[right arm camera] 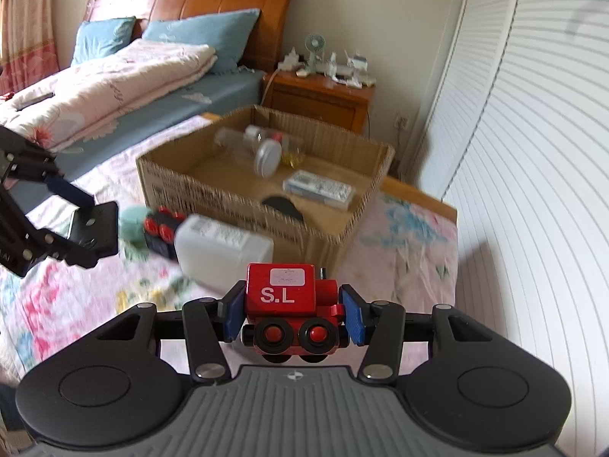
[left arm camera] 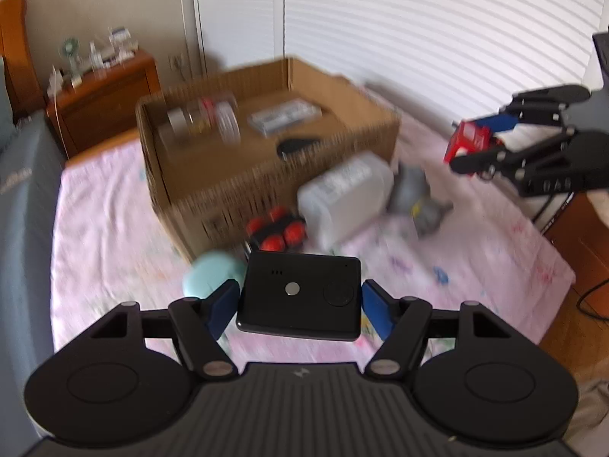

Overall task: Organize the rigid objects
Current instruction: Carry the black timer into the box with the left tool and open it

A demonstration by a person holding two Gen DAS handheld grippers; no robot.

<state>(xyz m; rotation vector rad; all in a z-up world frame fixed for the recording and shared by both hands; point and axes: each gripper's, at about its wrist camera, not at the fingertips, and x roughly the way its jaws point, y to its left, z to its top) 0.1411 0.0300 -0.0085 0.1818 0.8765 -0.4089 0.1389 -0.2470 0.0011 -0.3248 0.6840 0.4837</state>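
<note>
My left gripper point(left arm camera: 298, 302) is shut on a flat black device point(left arm camera: 300, 293), held above the pink floral cover; the same gripper point(right arm camera: 89, 224) and device point(right arm camera: 95, 228) show at the left of the right wrist view. My right gripper point(right arm camera: 291, 312) is shut on a red toy train point(right arm camera: 293, 304) marked "S.L", also seen as the gripper point(left arm camera: 479, 144) with the train point(left arm camera: 468, 141) at the right of the left wrist view. An open cardboard box point(left arm camera: 236, 186) point(right arm camera: 342, 228) lies ahead, holding jars point(right arm camera: 259, 144), a clear case point(right arm camera: 319, 186) and a dark object point(right arm camera: 283, 205).
On the cover beside the box lie a white plastic container point(left arm camera: 342, 194) point(right arm camera: 220, 247), a black toy with red wheels point(left arm camera: 278, 228) point(right arm camera: 161, 224), a mint green item point(left arm camera: 209, 270) and a grey object point(left arm camera: 415, 194). A wooden nightstand point(right arm camera: 323, 95) and louvred white doors point(right arm camera: 533, 152) stand behind.
</note>
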